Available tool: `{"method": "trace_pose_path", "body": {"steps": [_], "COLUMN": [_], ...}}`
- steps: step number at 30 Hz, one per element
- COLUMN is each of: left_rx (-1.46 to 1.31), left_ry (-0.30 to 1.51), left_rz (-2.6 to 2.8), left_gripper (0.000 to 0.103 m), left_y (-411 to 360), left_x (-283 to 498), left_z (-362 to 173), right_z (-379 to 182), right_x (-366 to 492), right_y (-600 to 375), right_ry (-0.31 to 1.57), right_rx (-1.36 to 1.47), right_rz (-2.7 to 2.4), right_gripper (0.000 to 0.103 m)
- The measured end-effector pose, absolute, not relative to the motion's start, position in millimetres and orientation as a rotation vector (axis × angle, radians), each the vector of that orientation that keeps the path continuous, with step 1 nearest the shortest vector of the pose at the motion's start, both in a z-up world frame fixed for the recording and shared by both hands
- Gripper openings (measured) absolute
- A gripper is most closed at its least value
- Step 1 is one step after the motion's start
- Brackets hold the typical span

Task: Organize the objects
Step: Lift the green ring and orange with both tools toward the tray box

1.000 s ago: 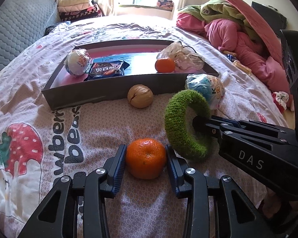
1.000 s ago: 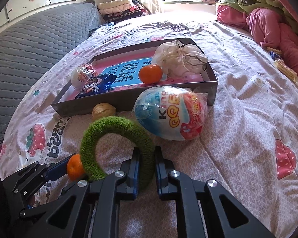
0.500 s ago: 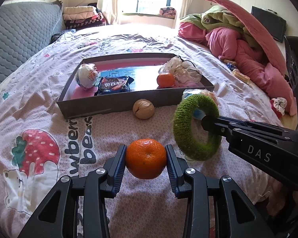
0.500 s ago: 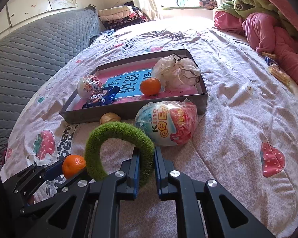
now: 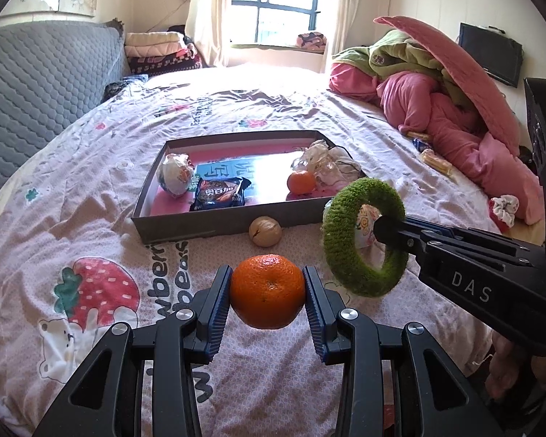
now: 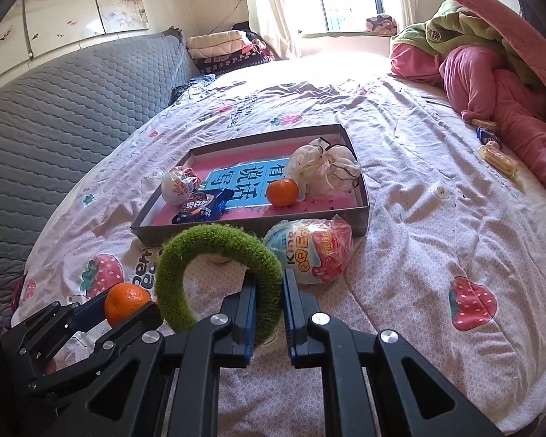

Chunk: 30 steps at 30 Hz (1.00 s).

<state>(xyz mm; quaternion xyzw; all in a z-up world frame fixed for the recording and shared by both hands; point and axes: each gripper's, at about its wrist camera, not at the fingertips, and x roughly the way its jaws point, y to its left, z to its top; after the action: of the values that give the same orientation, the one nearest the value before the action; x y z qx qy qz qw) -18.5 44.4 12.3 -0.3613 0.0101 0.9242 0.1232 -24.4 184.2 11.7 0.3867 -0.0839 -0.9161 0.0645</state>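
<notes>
While right tongs [image 5: 376, 227] read "DAS", egg [image 6: 309, 251] reads "QQ".

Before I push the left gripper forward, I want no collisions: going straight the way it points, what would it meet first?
Probably the walnut on the bedspread, lying just ahead of the left gripper and its held orange; the box stands right behind. Depth is uncertain.

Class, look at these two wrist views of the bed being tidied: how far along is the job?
Done: the tray already holds an egg, a snack packet, a tangerine and a bag. In hand: the left tool grips an orange; the right tool pinches the green ring. Left: a walnut and a big wrapped egg lie outside.
</notes>
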Motion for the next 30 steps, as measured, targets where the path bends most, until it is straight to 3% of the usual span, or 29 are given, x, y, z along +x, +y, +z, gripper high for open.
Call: {"method": "trace_pose_path", "body": {"steps": [30], "left_rx": [-0.925], "left_ry": [-0.005], "left_rz": [2.806], "left_gripper": [0.04], "left_y": [33.5], "left_x": [-11.5], "left_z": [80.3], "right_z": [69.5], "right_x": [1.4], "right_y": [185.0], "right_ry": [-0.178], "right_rx": [0.95], "right_rz": [-2.862], "right_gripper": [0.013]}}
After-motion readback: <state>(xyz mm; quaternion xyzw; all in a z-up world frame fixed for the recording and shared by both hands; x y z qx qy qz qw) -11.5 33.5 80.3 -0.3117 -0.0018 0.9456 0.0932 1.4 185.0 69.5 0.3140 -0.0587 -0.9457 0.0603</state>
